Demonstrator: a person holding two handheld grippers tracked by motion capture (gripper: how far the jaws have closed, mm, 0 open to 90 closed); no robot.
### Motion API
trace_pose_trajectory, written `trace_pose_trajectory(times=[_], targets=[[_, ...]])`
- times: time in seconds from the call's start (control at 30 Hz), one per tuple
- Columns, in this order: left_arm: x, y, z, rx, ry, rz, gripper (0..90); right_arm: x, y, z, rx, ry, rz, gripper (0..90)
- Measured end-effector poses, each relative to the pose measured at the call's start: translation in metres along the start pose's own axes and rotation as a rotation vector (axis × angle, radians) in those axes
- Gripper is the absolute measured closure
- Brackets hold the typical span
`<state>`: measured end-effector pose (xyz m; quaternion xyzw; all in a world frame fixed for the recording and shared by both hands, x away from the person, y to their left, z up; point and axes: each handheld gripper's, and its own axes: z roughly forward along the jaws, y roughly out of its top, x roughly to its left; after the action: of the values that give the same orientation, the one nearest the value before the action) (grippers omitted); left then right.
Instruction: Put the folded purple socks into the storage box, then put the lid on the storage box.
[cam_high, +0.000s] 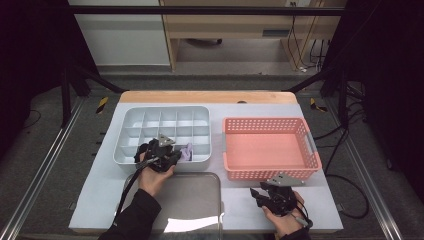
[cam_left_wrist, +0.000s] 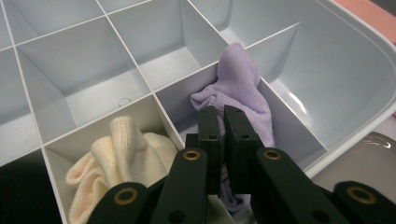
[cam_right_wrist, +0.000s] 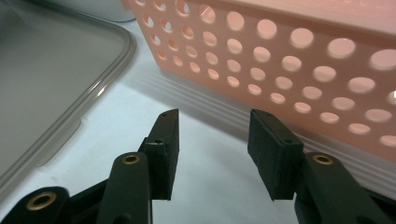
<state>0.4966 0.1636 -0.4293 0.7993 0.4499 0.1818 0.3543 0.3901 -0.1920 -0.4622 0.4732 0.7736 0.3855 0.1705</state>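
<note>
Purple cloth is sitting in a near right compartment of the grey divider tray, the left gripper pinching it with jaws nearly together; the right gripper is hanging spread wide, touching nothing, beside the pink basket.

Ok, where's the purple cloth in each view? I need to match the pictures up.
High view: purple cloth in the near row of the grey divided tray, just right of the left gripper.
Left gripper view: centre, in a compartment, the closed jaws pinching its lower part.
Right gripper view: not in it.
Shared landmark: the pink basket, also at upper right in the right gripper view.
</note>
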Motion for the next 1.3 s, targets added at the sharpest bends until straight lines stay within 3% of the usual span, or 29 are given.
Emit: trace_pose_trajectory(times=[0.1,0.2,0.33,0.43,0.87,1.13,1.3], targets=[[0.003,-0.001,-0.005,-0.056,-0.067,-0.040,73.9,0.000,0.000,0.001,-0.001,-0.001,-0.009,52.9],[0.004,-0.001,-0.016,-0.137,-0.091,-0.046,66.9,0.001,0.001,0.000,-0.007,0.001,-0.008,51.2],[0.005,0.001,-0.037,-0.238,-0.087,-0.038,56.3,0.001,0.002,0.000,-0.014,0.007,-0.003,50.2],[0.004,-0.001,-0.050,-0.278,-0.083,-0.014,49.9,0.003,0.004,-0.002,-0.027,0.013,-0.003,48.7],[0.008,-0.020,-0.077,-0.310,-0.088,0.010,36.8,0.012,0.014,-0.003,-0.068,0.047,-0.006,44.1],[0.036,-0.036,-0.090,-0.303,-0.073,-0.003,34.6,0.022,0.020,0.000,-0.075,0.068,-0.011,42.8],[0.054,-0.043,-0.101,-0.308,-0.043,0.020,33.9,0.027,0.024,0.006,-0.070,0.079,-0.013,42.5]])
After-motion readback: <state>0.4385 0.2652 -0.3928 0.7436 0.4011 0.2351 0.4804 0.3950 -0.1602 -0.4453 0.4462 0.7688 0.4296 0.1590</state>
